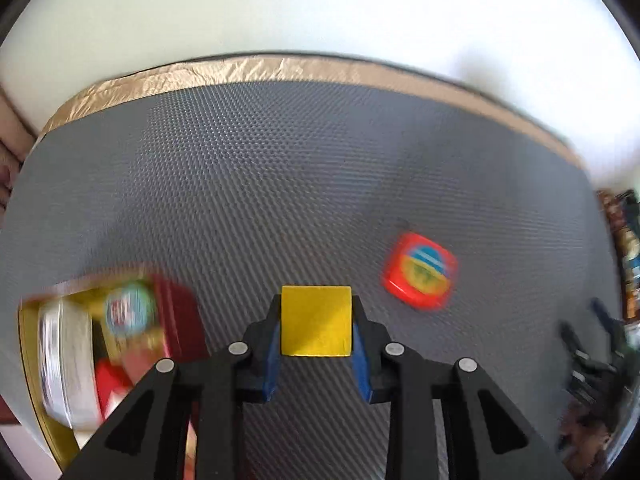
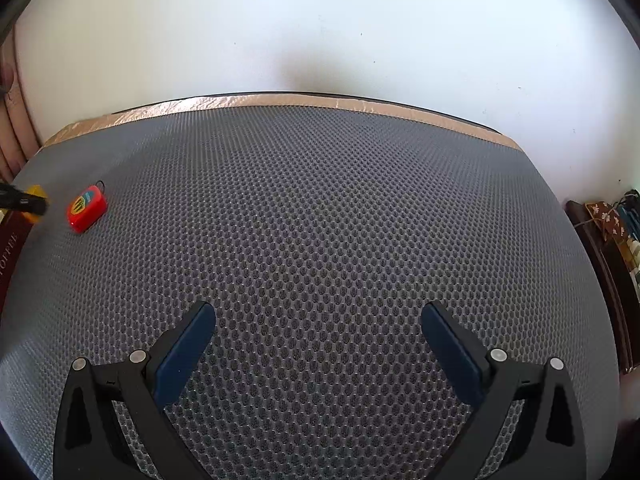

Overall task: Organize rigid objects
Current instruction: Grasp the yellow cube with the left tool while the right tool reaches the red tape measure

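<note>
Yellow block (image 1: 316, 321) is clamped between the blue pads (image 1: 271, 360) of the left gripper (image 1: 316, 334), held above the mat, 1 flat face toward the camera, edges square to the fingers. It looks roughly cubic, so no long axis can be told. In the right wrist view the same block (image 2: 37, 191) is seen at the far left edge, mostly hidden by the left gripper (image 2: 24, 202).

Red tag (image 1: 419, 270) is lying flat on the mat right of the block, well apart from it, rounded-rectangular, blurred here. From the right wrist view the red tag (image 2: 87, 208) is seen with its long axis running diagonally, a small loop at the far end.

Right gripper (image 2: 318, 322) is spread wide with nothing between the fingers, hovering over bare mat.

Tin (image 1: 36, 380), gold-rimmed with a dark red side, sits at lower left just beside the left gripper. Inside: a white roll (image 1: 66, 364), a round blue-green piece (image 1: 129, 312) and something red; details are blurred.

Surface is a grey honeycomb mat (image 2: 320, 220) with a tan foil strip (image 2: 280, 102) along the far edge. A white wall (image 2: 320, 32) stands behind.
</note>
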### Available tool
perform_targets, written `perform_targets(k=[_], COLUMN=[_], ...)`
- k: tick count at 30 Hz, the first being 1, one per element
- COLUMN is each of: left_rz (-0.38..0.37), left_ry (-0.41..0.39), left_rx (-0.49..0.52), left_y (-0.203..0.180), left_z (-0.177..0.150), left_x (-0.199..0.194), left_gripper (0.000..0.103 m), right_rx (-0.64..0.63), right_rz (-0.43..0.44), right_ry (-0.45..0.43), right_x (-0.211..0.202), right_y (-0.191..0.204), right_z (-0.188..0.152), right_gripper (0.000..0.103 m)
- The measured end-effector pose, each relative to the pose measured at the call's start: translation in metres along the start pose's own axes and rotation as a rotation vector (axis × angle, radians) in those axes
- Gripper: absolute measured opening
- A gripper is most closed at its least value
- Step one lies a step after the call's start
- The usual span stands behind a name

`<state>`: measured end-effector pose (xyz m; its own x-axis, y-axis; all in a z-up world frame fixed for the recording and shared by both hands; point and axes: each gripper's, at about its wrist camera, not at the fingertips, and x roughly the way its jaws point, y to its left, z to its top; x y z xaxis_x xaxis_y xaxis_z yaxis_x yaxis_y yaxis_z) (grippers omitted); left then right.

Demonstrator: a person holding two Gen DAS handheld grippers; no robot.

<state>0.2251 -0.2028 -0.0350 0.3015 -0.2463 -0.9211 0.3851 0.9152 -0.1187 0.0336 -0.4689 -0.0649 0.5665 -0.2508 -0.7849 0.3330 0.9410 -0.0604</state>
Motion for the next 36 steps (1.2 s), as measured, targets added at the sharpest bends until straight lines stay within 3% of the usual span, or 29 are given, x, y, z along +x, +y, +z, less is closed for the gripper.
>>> perform_targets(k=[5,8,10,13,18,26,27,29,32,33,36], left_rz=[-0.047,-0.068,-0.072,-0.037,-0.031,0.002,-0.003,-0.012,-0.007,-0.009,-0.022], left_ry=[-0.084,-0.089,-0.089,-0.1,-0.109,-0.158,-0.156,-0.15,-0.145,-0.144,-0.132], left_rx=[-0.051,-0.133,-0.179,-0.246,-0.308,-0.339,-0.343,-0.355,-0.366,-0.372,-0.372], left_y=[0.004,0.017,0.026,0.046,0.076,0.101,0.103,0.109,0.113,0.115,0.117], left_z=[-0.063,-0.097,-0.115,-0.138,-0.164,-0.169,-0.169,-0.169,-0.17,-0.169,-0.164], left_x=[-0.066,-0.091,-0.101,-0.119,-0.14,-0.145,-0.145,-0.142,-0.142,-0.141,-0.132], left_gripper=[0.03,0.03,0.03,0.03,0.03,0.03,0.03,0.03,0.03,0.03,0.03], right_rx=[-0.005,-0.078,-0.16,-0.296,-0.492,-0.577,-0.58,-0.577,-0.557,-0.556,-0.531], right_rz=[0.004,0.14,0.252,0.352,0.39,0.355,0.353,0.363,0.384,0.379,0.366], right_ry=[-0.029,-0.048,-0.028,-0.042,-0.019,0.087,0.101,0.168,0.207,0.209,0.213], right_x=[-0.004,-0.012,-0.017,-0.028,-0.018,0.036,0.043,0.06,0.068,0.067,0.06], right_y=[-0.001,0.014,0.039,0.084,0.152,0.195,0.197,0.201,0.202,0.203,0.2], right_z=[0.0,0.004,0.012,0.027,0.055,0.086,0.087,0.089,0.09,0.09,0.083], right_gripper=[0.102,0.102,0.102,0.101,0.1,0.098,0.091,0.063,0.051,0.043,0.043])
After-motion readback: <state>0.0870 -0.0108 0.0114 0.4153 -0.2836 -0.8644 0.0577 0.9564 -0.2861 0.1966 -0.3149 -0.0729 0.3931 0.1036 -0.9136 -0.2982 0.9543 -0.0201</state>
